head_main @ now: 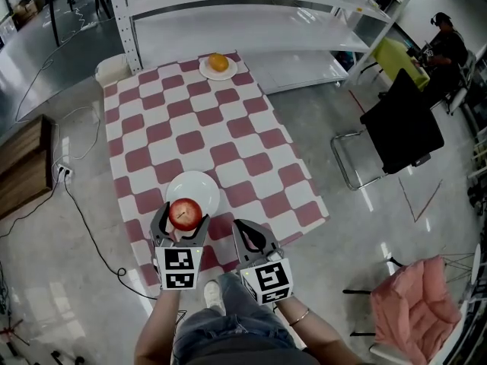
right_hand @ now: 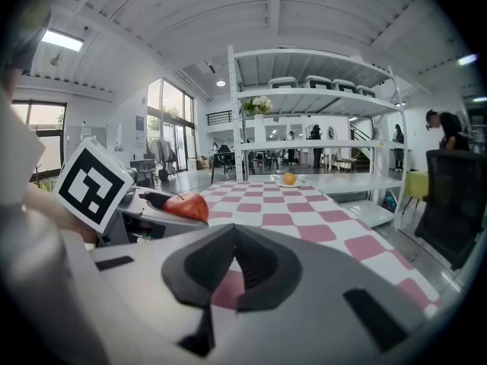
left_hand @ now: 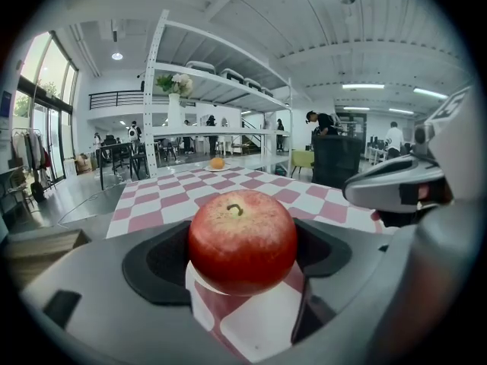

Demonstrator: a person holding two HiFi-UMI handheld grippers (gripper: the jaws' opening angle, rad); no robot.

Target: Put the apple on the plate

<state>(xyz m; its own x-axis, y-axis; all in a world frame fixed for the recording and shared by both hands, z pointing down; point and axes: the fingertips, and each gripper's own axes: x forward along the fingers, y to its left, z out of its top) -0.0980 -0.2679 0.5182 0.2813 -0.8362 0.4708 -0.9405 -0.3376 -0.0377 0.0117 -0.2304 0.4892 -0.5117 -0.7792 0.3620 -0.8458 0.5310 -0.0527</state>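
Red apple (head_main: 185,214) sits clamped in the left gripper (head_main: 183,220) over the near rim of the white plate (head_main: 195,184), hiding that rim; whether they touch is unclear. The right gripper (head_main: 242,228) hangs beside it, jaws together, empty.

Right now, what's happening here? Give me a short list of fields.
Left gripper: shut on the apple
Right gripper: shut, empty
Apple: red, held at the near edge of the white plate
Far plate: holds an orange
Table: red-and-white checked cloth
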